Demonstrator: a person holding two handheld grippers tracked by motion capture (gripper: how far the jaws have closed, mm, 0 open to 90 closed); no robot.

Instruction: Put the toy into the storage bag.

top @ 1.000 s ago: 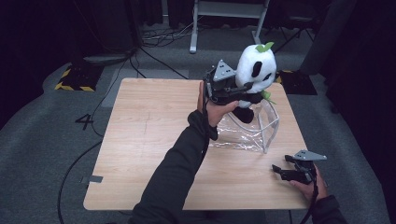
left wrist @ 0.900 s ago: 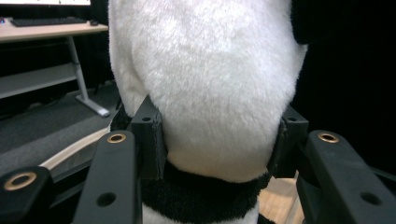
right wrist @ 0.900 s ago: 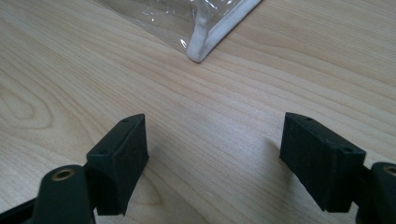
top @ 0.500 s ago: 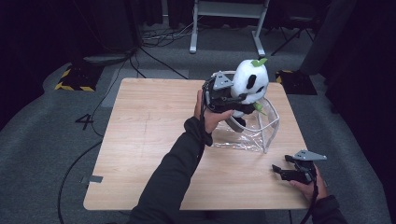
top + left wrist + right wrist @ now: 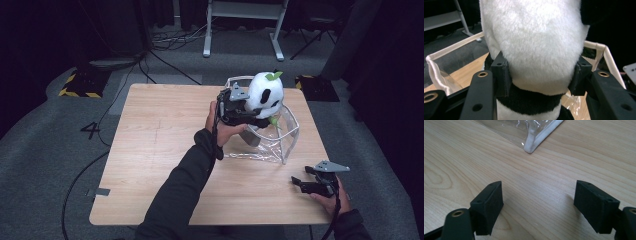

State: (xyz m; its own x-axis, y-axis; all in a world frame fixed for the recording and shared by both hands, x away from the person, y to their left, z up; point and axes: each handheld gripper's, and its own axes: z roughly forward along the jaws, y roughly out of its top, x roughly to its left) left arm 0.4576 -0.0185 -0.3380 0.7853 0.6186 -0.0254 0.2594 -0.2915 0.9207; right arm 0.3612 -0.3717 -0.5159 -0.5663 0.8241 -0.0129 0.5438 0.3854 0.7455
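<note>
A white and black plush panda with a green leaf on its head hangs over the opening of a clear plastic bag with a white rim. My left gripper is shut on the plush panda, and in the left gripper view its pads press into the white fur just above a black band. The bag's rim shows behind the toy. My right gripper rests open near the table's front right corner, its jaws wide apart over bare wood, just short of the bag's corner.
The wooden table stands on grey carpet. Cables and a metal stand lie beyond the far edge. A yellow-black striped block sits on the floor at the far left. The table's left half is bare wood.
My left gripper has carried the panda down and toward me, from above the bag's far edge into its opening. The right gripper has stayed put.
</note>
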